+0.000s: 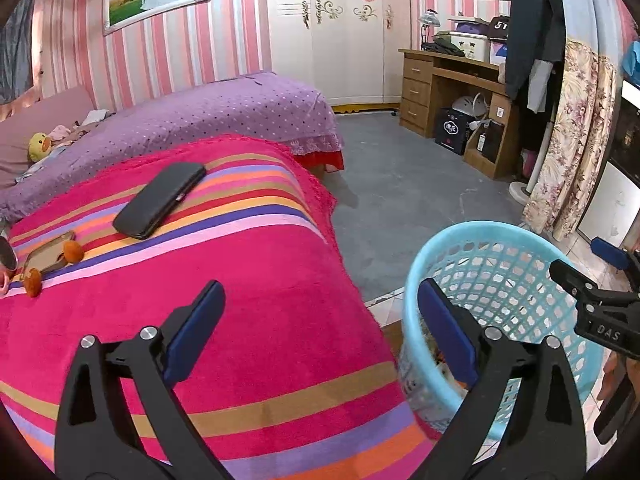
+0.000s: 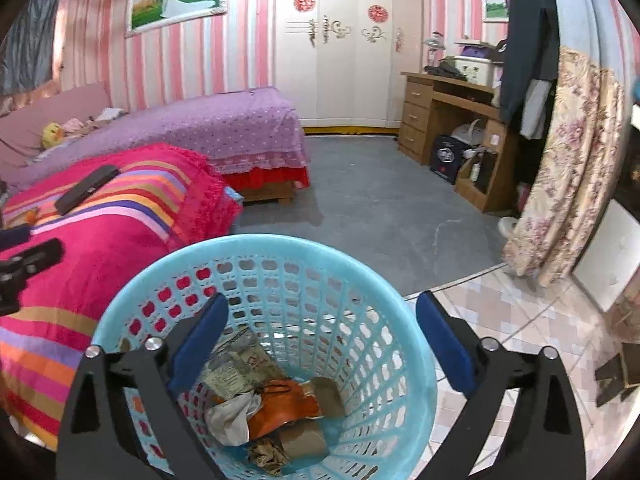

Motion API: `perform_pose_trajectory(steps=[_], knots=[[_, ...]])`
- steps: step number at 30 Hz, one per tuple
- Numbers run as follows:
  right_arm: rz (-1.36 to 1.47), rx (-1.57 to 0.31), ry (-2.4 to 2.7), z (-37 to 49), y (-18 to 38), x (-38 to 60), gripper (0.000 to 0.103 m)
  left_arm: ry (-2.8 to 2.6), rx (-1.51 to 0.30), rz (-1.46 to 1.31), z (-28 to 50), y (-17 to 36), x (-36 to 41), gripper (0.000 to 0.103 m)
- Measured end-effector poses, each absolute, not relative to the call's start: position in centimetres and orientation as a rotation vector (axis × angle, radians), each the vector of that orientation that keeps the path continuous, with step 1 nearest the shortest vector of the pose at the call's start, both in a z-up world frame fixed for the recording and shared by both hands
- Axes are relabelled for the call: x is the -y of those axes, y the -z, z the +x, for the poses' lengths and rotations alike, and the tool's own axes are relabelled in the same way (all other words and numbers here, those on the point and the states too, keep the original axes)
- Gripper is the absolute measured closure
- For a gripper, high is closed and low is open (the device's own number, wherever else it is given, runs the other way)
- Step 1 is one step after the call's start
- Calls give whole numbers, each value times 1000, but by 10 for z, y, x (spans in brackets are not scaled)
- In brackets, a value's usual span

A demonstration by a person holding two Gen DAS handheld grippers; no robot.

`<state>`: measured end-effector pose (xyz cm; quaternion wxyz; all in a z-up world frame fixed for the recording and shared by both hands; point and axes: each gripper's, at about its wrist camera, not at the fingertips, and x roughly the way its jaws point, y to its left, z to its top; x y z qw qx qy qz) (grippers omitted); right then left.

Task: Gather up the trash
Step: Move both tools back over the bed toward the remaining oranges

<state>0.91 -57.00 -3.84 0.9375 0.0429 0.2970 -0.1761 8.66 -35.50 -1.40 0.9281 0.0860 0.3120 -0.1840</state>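
Observation:
A light blue plastic basket (image 2: 280, 256) stands on the floor beside the bed and holds trash (image 2: 264, 404): crumpled paper, an orange wrapper, brown scraps. My right gripper (image 2: 322, 340) is open and empty, hovering over the basket's mouth. My left gripper (image 1: 320, 328) is open and empty, above the edge of the striped pink blanket (image 1: 256, 280), with its right finger over the basket (image 1: 496, 236). The right gripper also shows at the right edge of the left wrist view (image 1: 592, 264).
On the striped blanket lie a black phone (image 1: 160, 200), a hand mirror (image 1: 48, 258) and two small orange balls (image 1: 73, 251). A purple bed (image 1: 224, 108), a wooden desk (image 1: 452, 92), a floral curtain (image 1: 572, 136) and a white wardrobe (image 1: 344, 40) surround the grey floor.

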Motion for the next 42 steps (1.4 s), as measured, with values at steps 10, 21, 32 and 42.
perform_pose_trajectory(steps=[10,21,32,42], knots=[[91,-587,361,29,24,539,5,315,-624,145,99,3,302,6],[86,-566,281,77,10,463,5,173,-603,151,120,-13,199,6],[41,-590,189,125,15,375,5,32,-615,99,152,-8,89,6],[-12,-626,161,151,26,319,5,-58,-735,39,199,28,14,6]])
